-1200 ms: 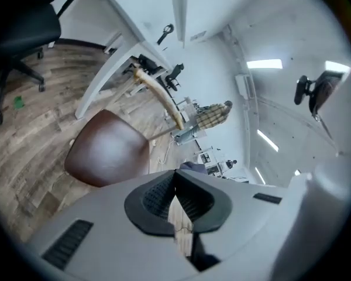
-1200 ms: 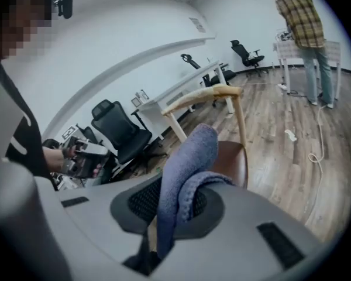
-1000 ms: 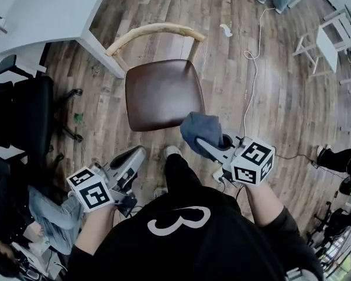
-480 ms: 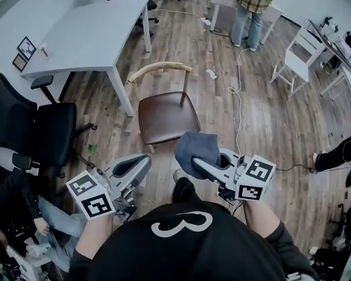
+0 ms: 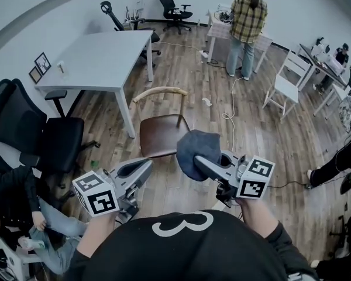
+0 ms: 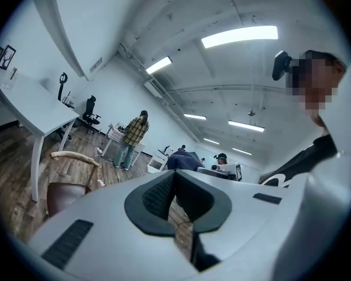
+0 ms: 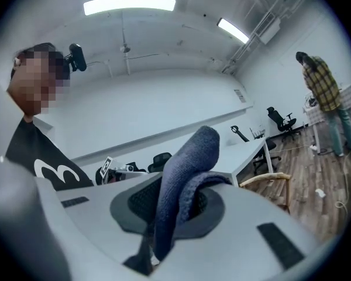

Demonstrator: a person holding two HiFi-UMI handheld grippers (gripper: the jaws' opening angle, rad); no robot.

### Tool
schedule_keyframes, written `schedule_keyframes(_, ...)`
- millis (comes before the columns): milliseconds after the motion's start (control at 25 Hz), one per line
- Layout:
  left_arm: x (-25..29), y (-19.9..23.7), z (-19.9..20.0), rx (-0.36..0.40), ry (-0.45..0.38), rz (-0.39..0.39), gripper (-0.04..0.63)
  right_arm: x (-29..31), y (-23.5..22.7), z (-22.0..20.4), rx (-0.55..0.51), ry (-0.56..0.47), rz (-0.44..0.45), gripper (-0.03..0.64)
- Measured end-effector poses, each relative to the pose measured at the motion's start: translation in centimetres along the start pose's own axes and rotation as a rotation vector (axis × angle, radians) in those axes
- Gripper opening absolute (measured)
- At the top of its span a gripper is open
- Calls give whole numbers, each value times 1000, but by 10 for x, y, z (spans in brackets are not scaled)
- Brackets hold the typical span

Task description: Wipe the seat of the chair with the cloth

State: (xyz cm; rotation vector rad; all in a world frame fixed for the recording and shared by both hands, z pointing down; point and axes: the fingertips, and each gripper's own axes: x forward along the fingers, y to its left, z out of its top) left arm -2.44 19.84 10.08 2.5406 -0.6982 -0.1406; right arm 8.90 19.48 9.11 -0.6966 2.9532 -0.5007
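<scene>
The chair (image 5: 162,134) has a brown seat and a pale curved wooden back; it stands on the wood floor ahead of me, also low at the left in the left gripper view (image 6: 64,195). A dark blue cloth (image 5: 196,148) is bunched up in my right gripper (image 5: 200,161), which is shut on it and held in the air in front of my chest, short of the seat. In the right gripper view the cloth (image 7: 184,174) sticks up between the jaws. My left gripper (image 5: 141,167) is shut with nothing in it, raised at the left, level with the right one.
A white table (image 5: 99,57) stands left of the chair, with black office chairs (image 5: 44,139) beside it. A person in a plaid shirt (image 5: 245,25) stands at a far desk. A white chair (image 5: 282,86) and a floor cable (image 5: 229,113) are to the right.
The head view has tilted up from the floor towards the room, so the chair looks smaller and farther. Both grippers keep their places before my chest, the cloth still held.
</scene>
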Motion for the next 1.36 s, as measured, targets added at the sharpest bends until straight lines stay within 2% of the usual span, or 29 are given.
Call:
schedule_keyframes(360,48,-65,-33,-24,-17,-26,14,-69,6,-17,-9,1,-9,43)
schedule_keyframes(640,66,-92,-63,-40,-32,24,14,-110,8,-35,21,-14,15,43)
schedule_keyframes(1000,83,-130,-77,-8,-45,47,14,-150,10,-31,2,-40,34,43)
schedule_keyframes(1360,88,-144,-76,13,-47,68,14,-160,13,-26,-8,-56,53,43)
